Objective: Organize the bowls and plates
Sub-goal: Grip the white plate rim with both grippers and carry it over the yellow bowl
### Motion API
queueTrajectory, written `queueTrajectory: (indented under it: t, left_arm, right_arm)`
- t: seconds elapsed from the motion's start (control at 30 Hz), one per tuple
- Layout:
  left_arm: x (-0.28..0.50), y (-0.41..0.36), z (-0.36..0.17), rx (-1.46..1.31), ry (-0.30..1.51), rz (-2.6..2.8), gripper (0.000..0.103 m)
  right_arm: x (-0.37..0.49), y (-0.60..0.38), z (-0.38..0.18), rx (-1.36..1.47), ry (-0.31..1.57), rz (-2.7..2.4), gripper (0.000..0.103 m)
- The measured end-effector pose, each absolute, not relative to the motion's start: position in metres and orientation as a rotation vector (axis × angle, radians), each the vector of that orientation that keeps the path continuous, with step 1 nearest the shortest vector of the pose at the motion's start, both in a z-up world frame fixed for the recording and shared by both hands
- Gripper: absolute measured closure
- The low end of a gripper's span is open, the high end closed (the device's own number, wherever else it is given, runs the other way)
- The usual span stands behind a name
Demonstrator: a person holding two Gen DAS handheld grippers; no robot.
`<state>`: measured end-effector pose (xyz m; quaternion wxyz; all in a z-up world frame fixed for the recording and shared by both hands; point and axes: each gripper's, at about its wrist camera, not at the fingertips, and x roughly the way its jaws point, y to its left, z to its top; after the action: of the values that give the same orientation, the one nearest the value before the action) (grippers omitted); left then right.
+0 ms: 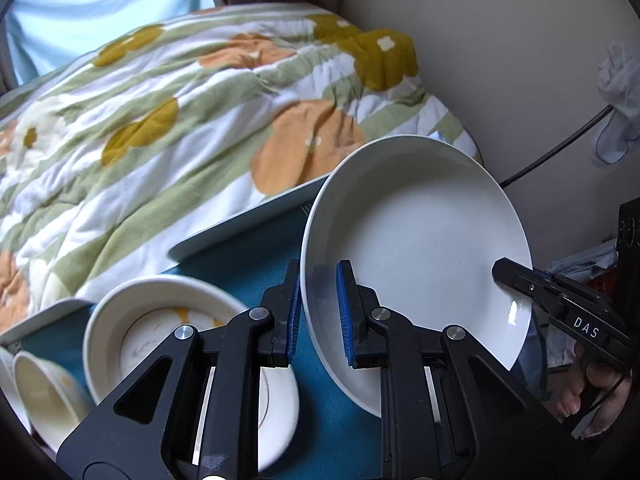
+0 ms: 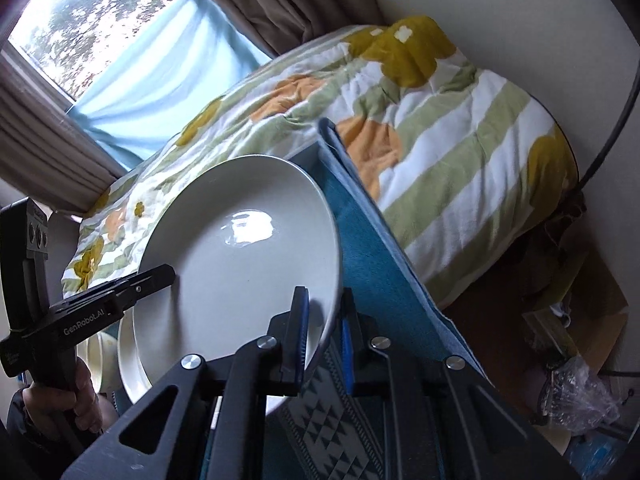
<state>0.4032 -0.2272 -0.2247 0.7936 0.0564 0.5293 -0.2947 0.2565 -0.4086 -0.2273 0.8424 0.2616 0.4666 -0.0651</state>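
A large white plate [image 1: 420, 248] is held tilted above the blue table cloth [image 1: 248, 264]. My left gripper [image 1: 318, 312] is shut on its left rim. My right gripper [image 2: 324, 344] is shut on its opposite rim; the plate also shows in the right wrist view [image 2: 240, 272]. The right gripper shows in the left wrist view [image 1: 504, 272] at the plate's right edge. A white bowl with a yellow pattern [image 1: 160, 320] sits below on a saucer [image 1: 280, 412]. A small cream cup [image 1: 44, 392] lies tipped at the far left.
A bed with a flowered quilt [image 1: 180, 120] lies right behind the table. A white tray edge [image 1: 240, 224] borders the cloth. A wall [image 1: 500, 40] with a black cable [image 1: 560, 148] stands at the right. Cluttered bags [image 2: 580, 392] lie on the floor.
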Motion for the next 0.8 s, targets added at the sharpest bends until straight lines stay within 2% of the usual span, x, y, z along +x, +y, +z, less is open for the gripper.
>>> queueTrajectory:
  t: [0.37,0.57,0.8]
  left_arm:
    - [0.320,-0.123,-0.163,0.054,1.019,-0.498,0.088]
    - [0.272,-0.058,-0.170,0.036,1.033,-0.438,0.088]
    - [0.220,0.006,-0.205,-0.061,1.088,-0.312,0.088]
  right_arm:
    - [0.225,-0.326,-0.163,0.424,0.965,0.021,0.090]
    - [0.195,-0.269,-0.168,0.391,1.003,0.103,0.090]
    - [0.174,-0.216,-0.195,0.344,1.077,0.199,0.090]
